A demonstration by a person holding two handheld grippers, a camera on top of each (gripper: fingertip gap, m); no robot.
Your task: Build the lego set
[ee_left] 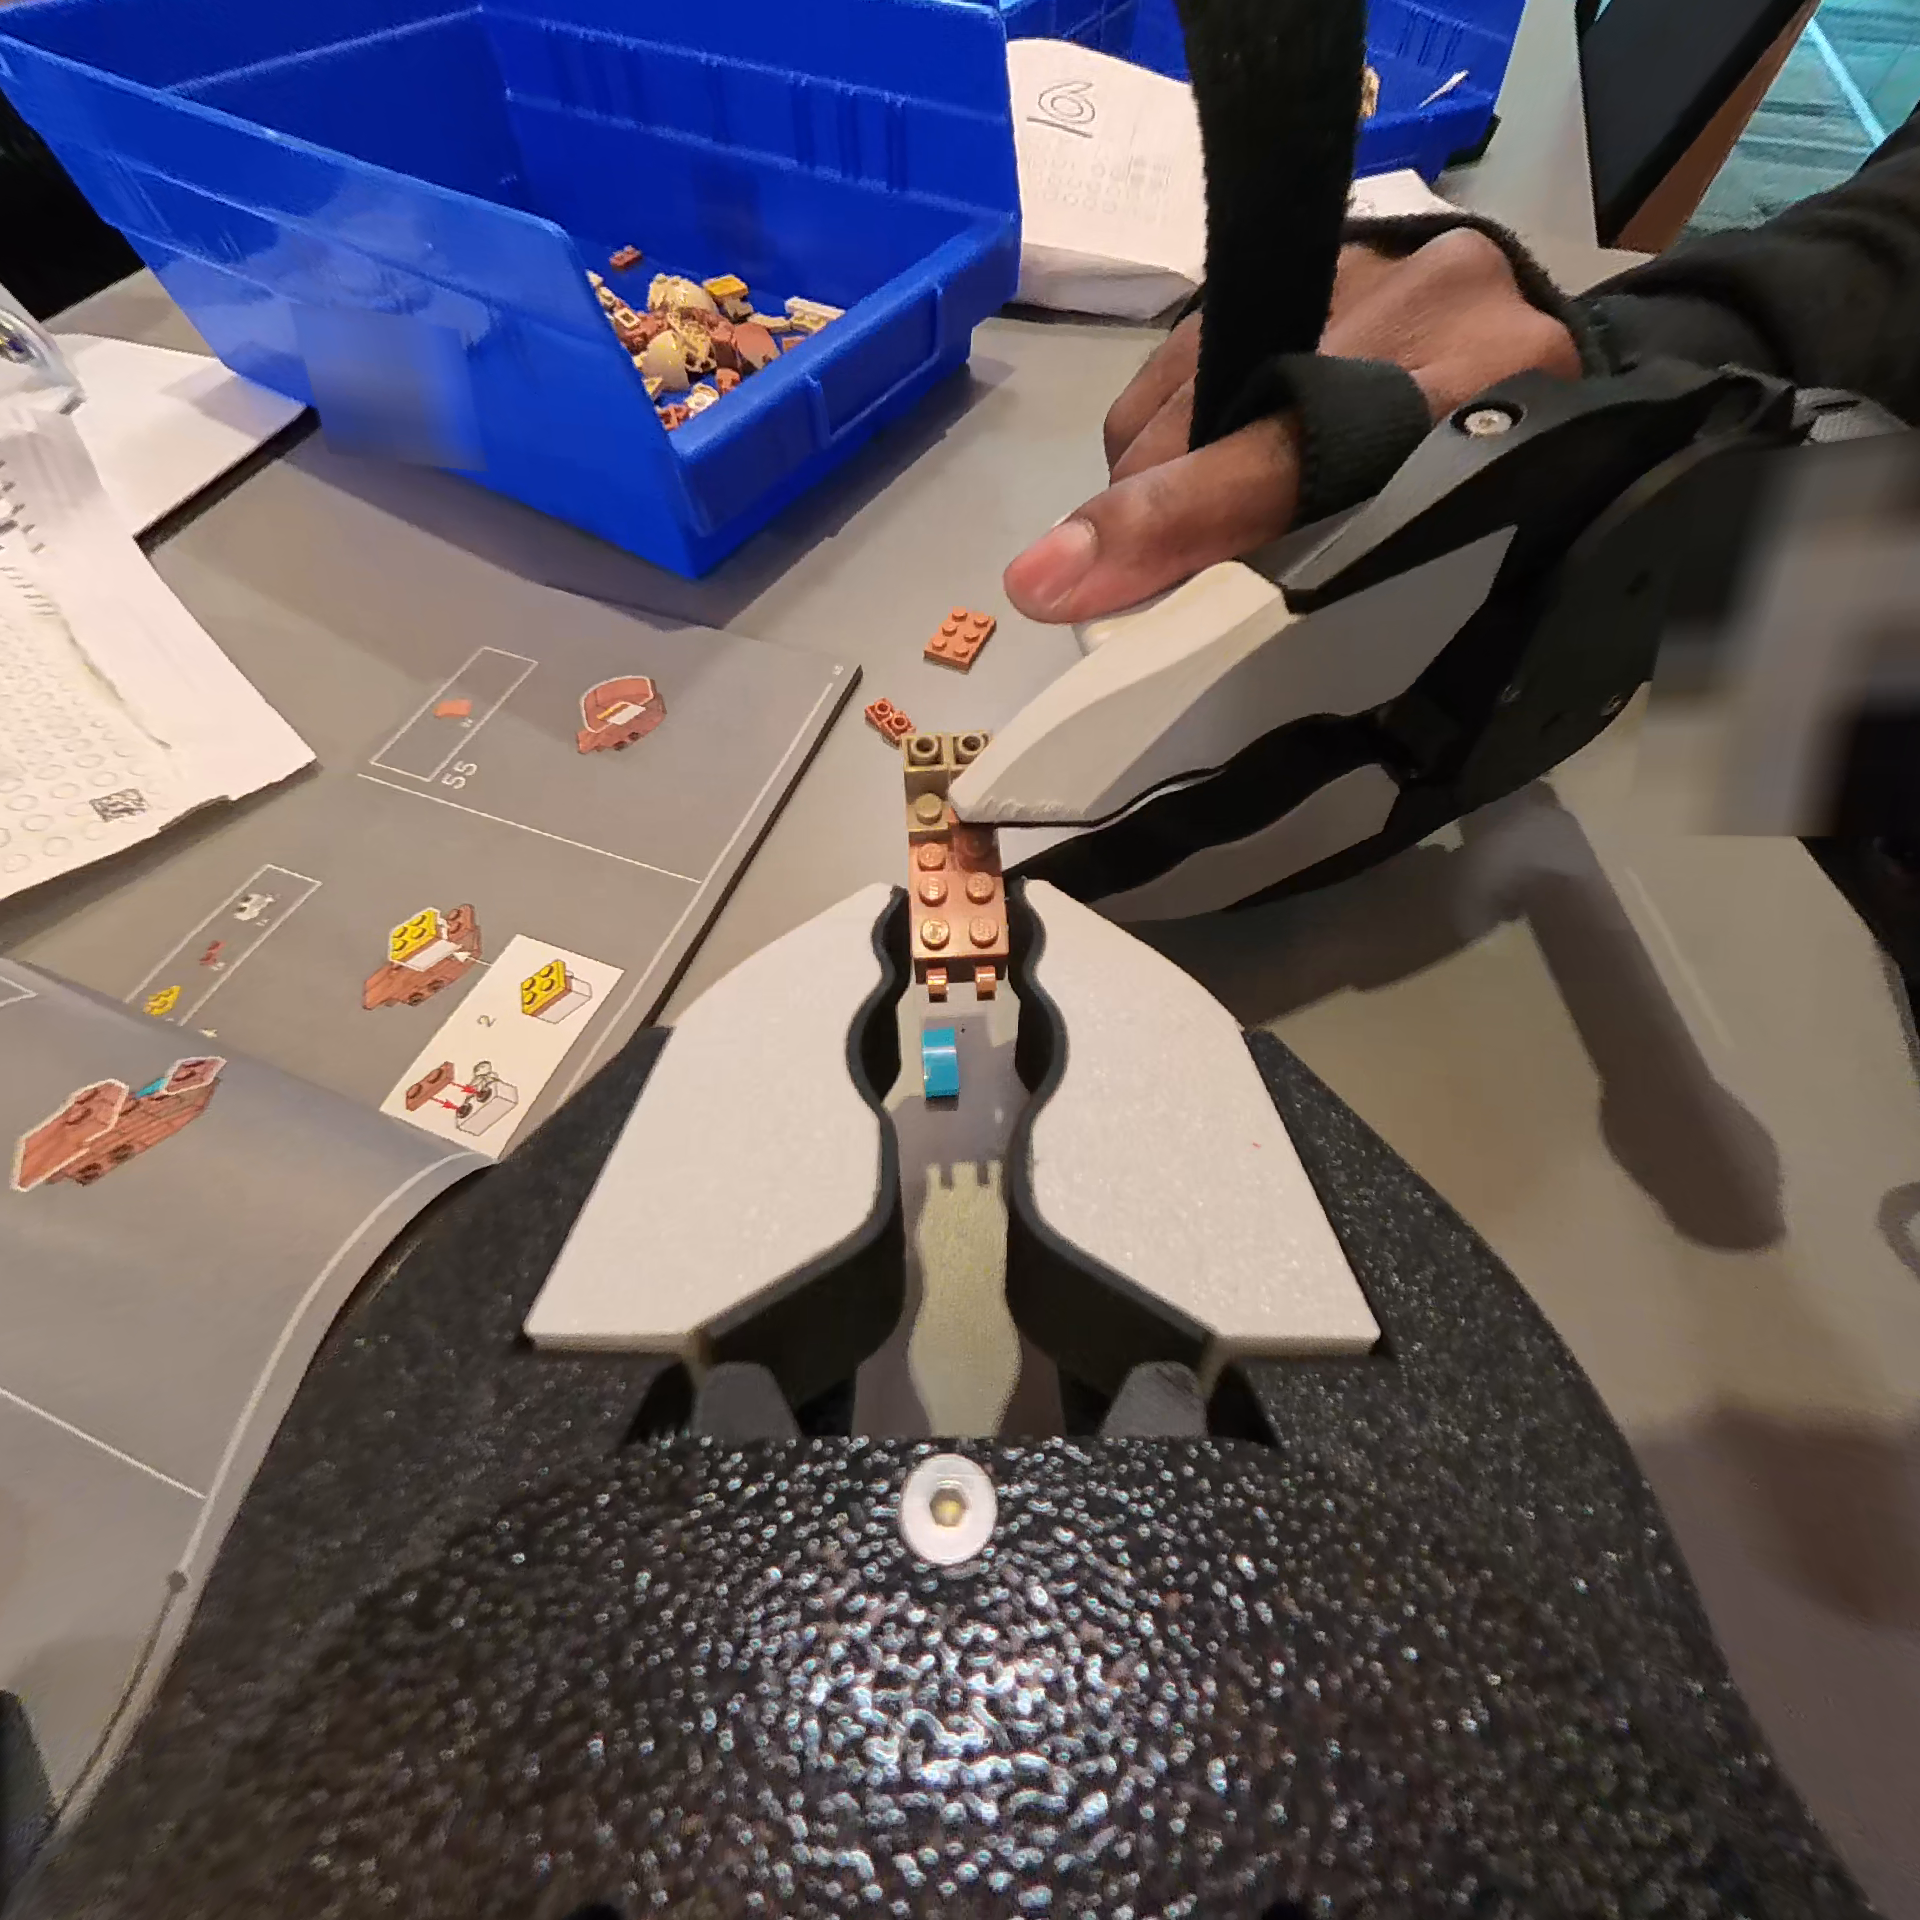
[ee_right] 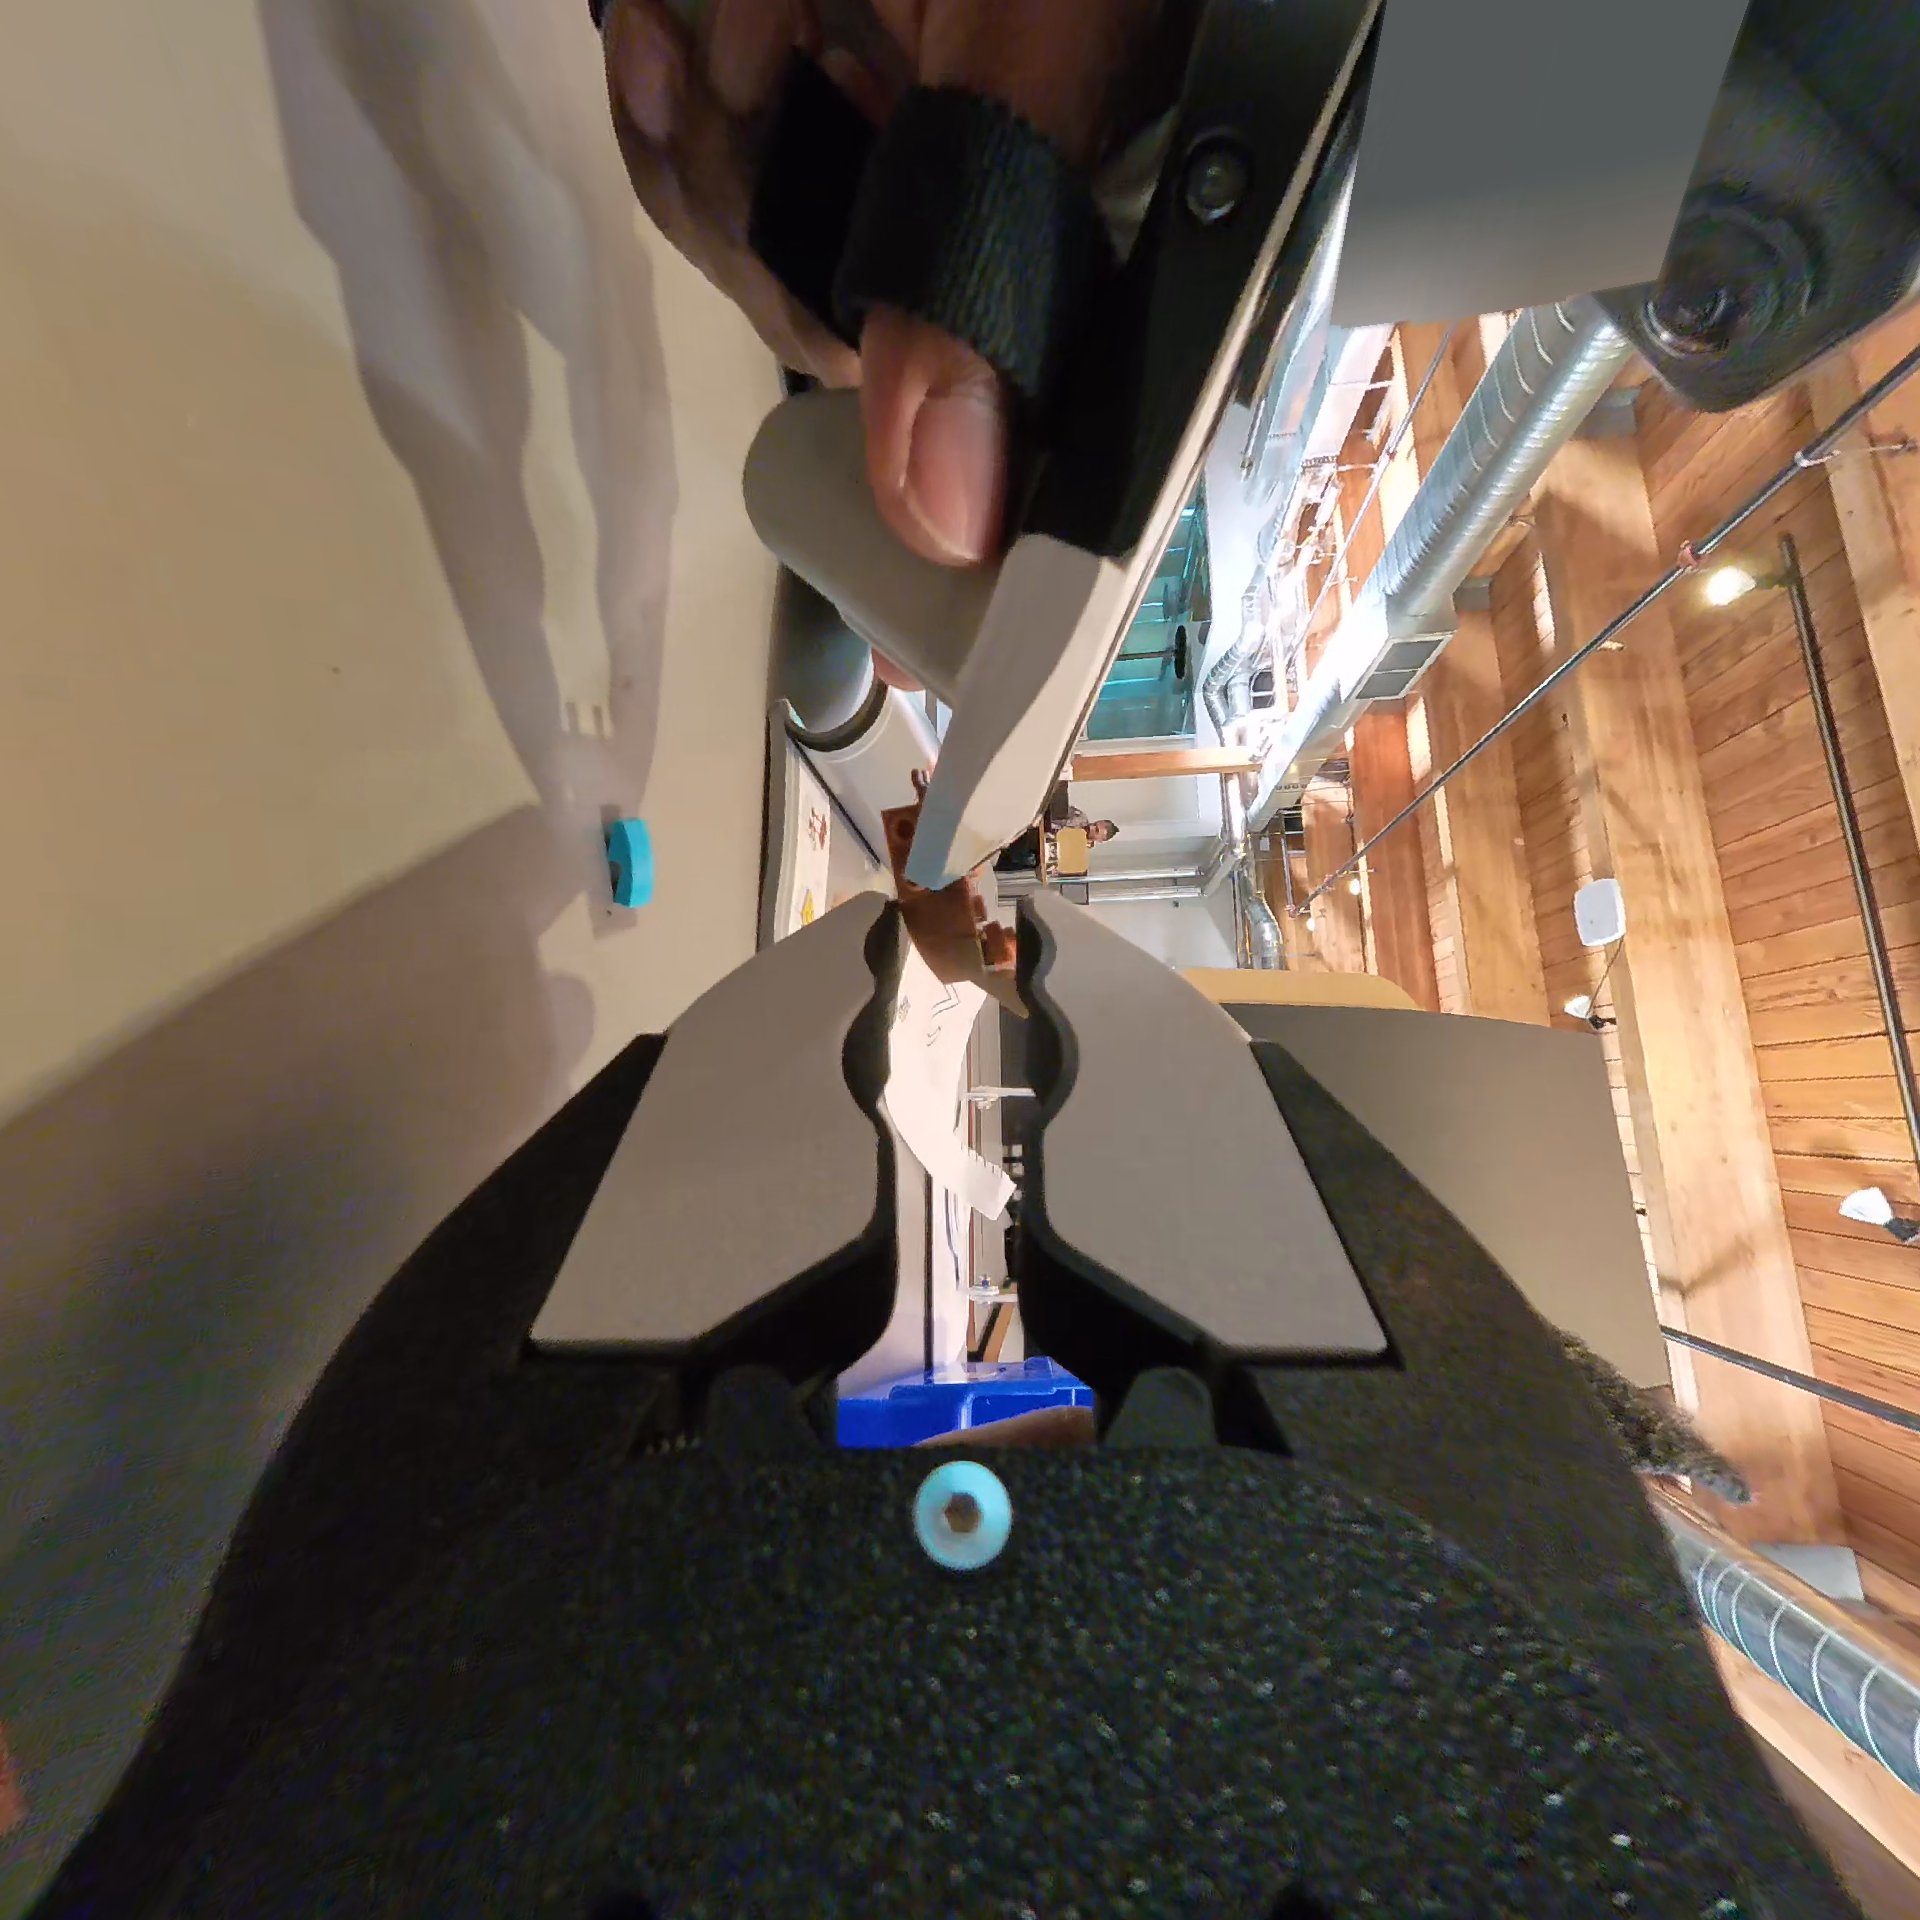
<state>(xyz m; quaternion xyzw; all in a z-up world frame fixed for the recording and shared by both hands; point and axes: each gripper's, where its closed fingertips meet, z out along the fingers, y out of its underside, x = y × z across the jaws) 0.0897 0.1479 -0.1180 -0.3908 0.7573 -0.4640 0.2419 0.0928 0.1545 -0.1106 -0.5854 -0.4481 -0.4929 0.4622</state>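
Observation:
My left gripper (ee_left: 958,899) is shut on the near end of a small brown brick assembly (ee_left: 961,914), held above the grey table (ee_left: 1351,1091). An olive piece (ee_left: 935,790) is fixed on its far end. My right gripper (ee_left: 1003,821) comes in from the right and clamps that far end from above and below. In the right wrist view the right gripper (ee_right: 956,925) has the brown assembly (ee_right: 951,935) between its pads, and the left gripper's fingertip (ee_right: 940,852) reaches down onto it. A teal piece (ee_left: 940,1060) lies on the table below, also seen in the right wrist view (ee_right: 629,862).
A blue bin (ee_left: 727,488) with several loose tan and brown bricks (ee_left: 707,332) stands at the back left. An open instruction booklet (ee_left: 416,831) lies on the left. A brown plate (ee_left: 959,634) and a small brown piece (ee_left: 888,717) lie beyond the grippers. White papers (ee_left: 1101,208) lie behind. My two grippers' fingertips are within a few centimetres of each other. Between my right fingertips and the teal piece (ee_left: 940,1060) there is roughly 5 centimeters.

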